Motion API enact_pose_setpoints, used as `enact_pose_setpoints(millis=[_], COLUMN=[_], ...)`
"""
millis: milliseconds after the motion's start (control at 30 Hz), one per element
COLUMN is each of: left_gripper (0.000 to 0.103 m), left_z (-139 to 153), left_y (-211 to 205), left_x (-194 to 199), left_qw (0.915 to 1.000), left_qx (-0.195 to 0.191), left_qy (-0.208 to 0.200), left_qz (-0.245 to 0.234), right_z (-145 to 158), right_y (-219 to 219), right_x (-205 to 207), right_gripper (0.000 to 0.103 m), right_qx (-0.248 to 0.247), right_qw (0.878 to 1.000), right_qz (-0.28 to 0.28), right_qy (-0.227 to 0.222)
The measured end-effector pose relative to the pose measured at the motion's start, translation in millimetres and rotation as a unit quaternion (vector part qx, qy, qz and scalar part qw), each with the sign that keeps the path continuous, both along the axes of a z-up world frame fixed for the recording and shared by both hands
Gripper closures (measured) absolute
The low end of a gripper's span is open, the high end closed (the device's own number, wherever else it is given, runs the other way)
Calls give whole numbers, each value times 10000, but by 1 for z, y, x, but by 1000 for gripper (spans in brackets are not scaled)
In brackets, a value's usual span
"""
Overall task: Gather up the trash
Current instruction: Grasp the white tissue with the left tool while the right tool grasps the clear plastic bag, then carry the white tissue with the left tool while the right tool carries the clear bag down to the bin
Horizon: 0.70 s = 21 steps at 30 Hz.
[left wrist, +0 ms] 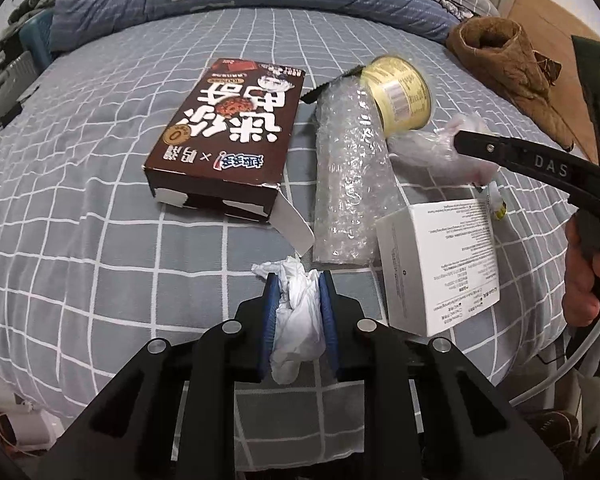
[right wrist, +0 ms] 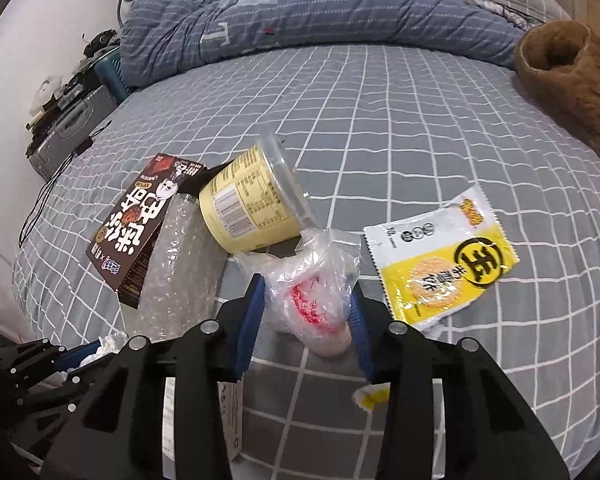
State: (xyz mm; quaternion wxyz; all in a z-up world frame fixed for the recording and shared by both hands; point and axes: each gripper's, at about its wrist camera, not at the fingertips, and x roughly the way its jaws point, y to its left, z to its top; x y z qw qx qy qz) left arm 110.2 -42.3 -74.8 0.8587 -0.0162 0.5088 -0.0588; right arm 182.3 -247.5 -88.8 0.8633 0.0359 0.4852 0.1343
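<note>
My left gripper [left wrist: 298, 282] is shut on a crumpled white tissue [left wrist: 300, 316], which bulges out between the blue pads just above the grey checked bed sheet [left wrist: 100, 240]. My right gripper [right wrist: 306, 288] is shut on a clear plastic bag with red print [right wrist: 316, 316]; its pads press the bag's sides. In the left wrist view one right finger [left wrist: 508, 156] reaches into that bag [left wrist: 432, 152]. In the right wrist view the left gripper [right wrist: 76, 354] and its tissue [right wrist: 110, 342] show at the lower left.
On the sheet lie a brown snack box [left wrist: 228, 132], a bubble-wrap roll [left wrist: 348, 176], a tipped yellow cup [right wrist: 252, 204], a white box [left wrist: 440, 268], a yellow-white snack wrapper [right wrist: 440, 264] and a small yellow scrap [right wrist: 370, 398]. A brown boot [right wrist: 572, 76] and a blue quilt [right wrist: 300, 12] lie behind.
</note>
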Motion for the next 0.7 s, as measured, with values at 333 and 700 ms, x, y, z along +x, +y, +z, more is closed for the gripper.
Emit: enact_pose_setpoints(millis=[333, 700], left_gripper=[83, 83], left_z=[22, 46], left_y=[9, 13], left_x=[-14, -33], left_qw=[9999, 9996], left_qx=[-92, -130], left_qy=[-124, -233], left_qz=[65, 97], right_z=[22, 51], right_y=[-8, -11], right_x=[-23, -62], right_gripper=[64, 64], right_qx=[-57, -189], right_qw=[9995, 9979], right_qz=[-265, -482], right_qy=[-165, -380])
